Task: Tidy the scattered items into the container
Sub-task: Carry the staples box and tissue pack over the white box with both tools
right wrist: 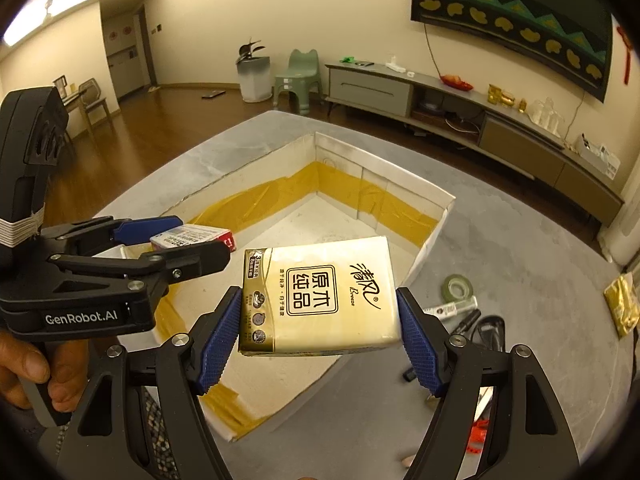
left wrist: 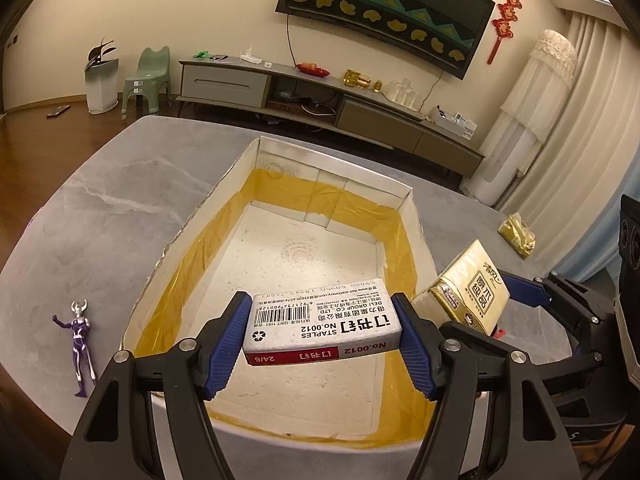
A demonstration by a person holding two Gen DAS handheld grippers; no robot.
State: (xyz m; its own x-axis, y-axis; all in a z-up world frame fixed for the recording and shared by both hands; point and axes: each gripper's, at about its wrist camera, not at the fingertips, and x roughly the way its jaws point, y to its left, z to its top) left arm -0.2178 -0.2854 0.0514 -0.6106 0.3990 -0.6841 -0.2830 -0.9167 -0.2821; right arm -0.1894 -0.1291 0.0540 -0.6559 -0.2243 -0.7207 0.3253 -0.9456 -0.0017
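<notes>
White foam container (left wrist: 280, 264) with yellow tape lining its inner walls sits open on the grey marble-look table (left wrist: 100, 208), and its floor is bare from what you can see. Over its near right rim you've got the cream and gold tissue pack (right wrist: 324, 296), clamped flat between the blue pads of your right gripper (right wrist: 320, 336), label up. Over the container's near end, your left gripper (left wrist: 320, 344) is clamped on the white and red cardboard staple box (left wrist: 320, 328), barcode side up, held clear of the floor. Out on the table to the left of the container, the purple and silver toy figure (left wrist: 80, 344) lies on its back. On the right side, well apart from the container, a crumpled gold foil packet (right wrist: 622, 304) and a small green tape roll (right wrist: 458, 288) lie on the table.
</notes>
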